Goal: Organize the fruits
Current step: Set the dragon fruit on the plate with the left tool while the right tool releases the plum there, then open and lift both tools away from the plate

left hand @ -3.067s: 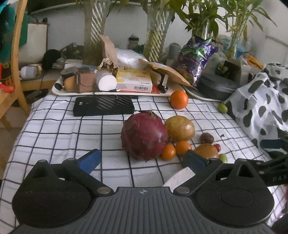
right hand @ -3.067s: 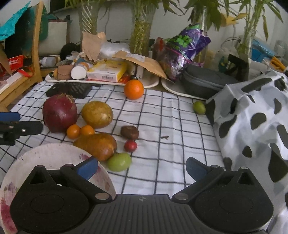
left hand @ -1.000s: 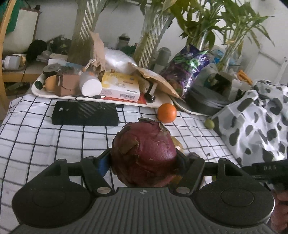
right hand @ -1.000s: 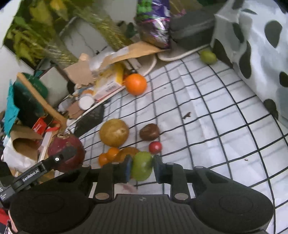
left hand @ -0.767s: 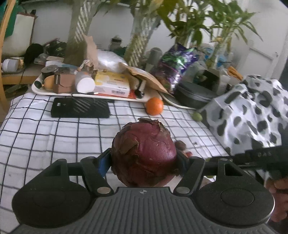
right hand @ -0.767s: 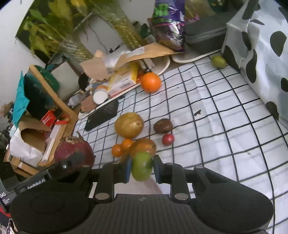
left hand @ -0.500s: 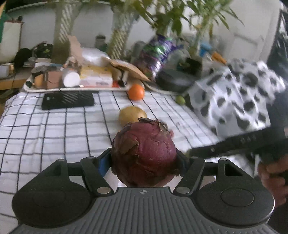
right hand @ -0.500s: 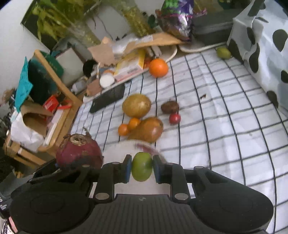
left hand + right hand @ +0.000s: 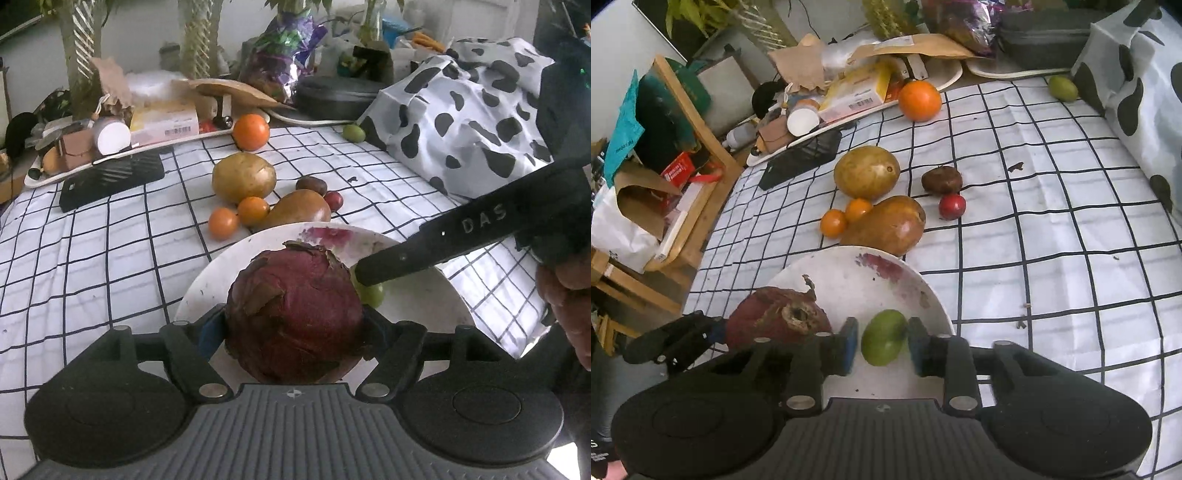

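A big red dragon fruit [image 9: 295, 314] sits between the fingers of my left gripper [image 9: 293, 328], low over the near side of a white stained plate [image 9: 424, 306]. Its jaws are opening and the pads have drawn slightly off the fruit. In the right wrist view the same dragon fruit [image 9: 775, 321] rests at the left edge of the plate [image 9: 849, 280]. My right gripper [image 9: 882, 345] is opening too. A small green fruit [image 9: 884, 341] lies on the plate between its pads, with a gap on each side.
Beyond the plate lie a brown pear-shaped fruit [image 9: 299, 212], two small oranges [image 9: 221, 223], a yellow mango [image 9: 243, 177], a dark fruit [image 9: 311, 184], a red one [image 9: 333, 199], a large orange [image 9: 251, 132] and a lime [image 9: 353, 133]. Cow-patterned cloth [image 9: 461, 110] at right; cluttered tray [image 9: 37, 181] behind.
Both grippers brought their fruits over the plate. The right jaws parted and the green fruit now lies on the plate. The left fingers have spread slightly around the dragon fruit.
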`<state>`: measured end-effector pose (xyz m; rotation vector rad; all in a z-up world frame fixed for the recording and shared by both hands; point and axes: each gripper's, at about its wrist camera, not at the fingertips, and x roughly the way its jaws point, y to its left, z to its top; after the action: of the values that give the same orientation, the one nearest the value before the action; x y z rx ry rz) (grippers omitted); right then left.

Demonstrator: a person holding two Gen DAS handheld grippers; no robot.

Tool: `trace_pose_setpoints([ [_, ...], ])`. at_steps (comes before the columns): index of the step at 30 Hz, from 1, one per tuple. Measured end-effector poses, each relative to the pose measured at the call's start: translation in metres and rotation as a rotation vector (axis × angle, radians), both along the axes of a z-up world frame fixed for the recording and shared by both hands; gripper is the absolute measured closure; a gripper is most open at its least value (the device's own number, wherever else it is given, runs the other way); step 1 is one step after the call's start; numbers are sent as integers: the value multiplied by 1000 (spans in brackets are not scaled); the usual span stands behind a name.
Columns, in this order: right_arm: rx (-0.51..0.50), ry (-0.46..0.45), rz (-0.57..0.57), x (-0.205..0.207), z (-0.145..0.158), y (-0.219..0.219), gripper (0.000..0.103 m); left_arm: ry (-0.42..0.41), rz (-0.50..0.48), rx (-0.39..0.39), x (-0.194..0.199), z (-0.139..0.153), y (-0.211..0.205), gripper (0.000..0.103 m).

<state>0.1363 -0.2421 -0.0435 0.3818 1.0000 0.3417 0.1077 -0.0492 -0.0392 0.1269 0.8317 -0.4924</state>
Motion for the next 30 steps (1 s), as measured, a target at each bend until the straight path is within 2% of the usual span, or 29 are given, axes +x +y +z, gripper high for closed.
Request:
trace_pose_setpoints([
  [1,1,-7,-3,0,2,0,52,2,3,3,0,0,-1,28],
  [5,15,-37,-20,-4,9,-5,43,-8,41,17,-5,6,1,27],
  [8,32,-66,-38,-14,16,-8,27,7,73,-8,-10,10,9,27],
  [10,-13,-94,-49,-21,22,-5,12,5,88,-20,-15,14,12,27],
  [13,-71,-145,-58,-34,30,-3,4,-7,99,-30,-27,20,16,26],
  [15,-116,-175,-69,-43,34,-2,0,-14,108,-29,-36,23,17,26],
  [23,-342,-223,-100,-72,37,1,0,-13,156,1,-62,27,20,26],
  [30,-362,-228,-90,-89,34,4,0,-17,151,18,-72,24,17,26],
])
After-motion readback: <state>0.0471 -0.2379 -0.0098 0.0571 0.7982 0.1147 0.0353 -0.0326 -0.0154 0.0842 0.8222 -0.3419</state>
